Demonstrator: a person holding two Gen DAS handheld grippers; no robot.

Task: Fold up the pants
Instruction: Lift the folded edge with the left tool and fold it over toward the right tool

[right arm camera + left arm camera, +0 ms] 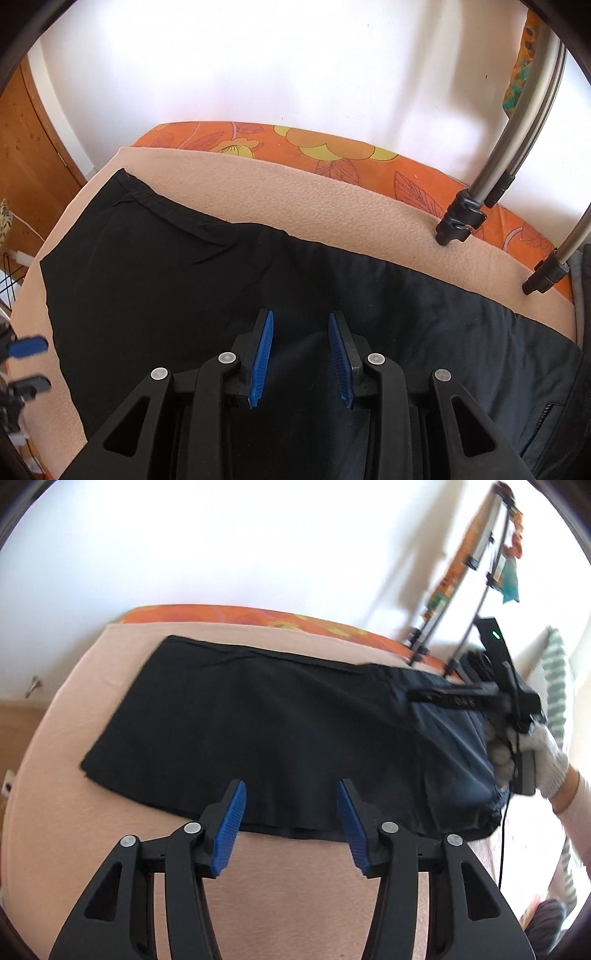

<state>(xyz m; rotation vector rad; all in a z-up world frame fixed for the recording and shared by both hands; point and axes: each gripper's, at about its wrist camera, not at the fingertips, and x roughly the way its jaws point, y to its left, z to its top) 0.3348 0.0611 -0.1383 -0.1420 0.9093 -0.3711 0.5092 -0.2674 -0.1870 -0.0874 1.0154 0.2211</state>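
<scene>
Black pants (266, 734) are spread flat across the peach blanket (110, 849) on the bed, their length running along its far edge. The left gripper (291, 812) is held wide apart at the pants' near hem — nothing gripped. The right gripper (300, 354) is poised above the fabric, parted, empty.

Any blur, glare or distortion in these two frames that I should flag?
Left wrist view: gloved hand and right gripper smeared by motion; white wall blown out. Right wrist view: sharp on the pants, wall overexposed, left gripper blurred at the edge. Both views: fisheye bends the bed edge and darkens the corners.
</scene>
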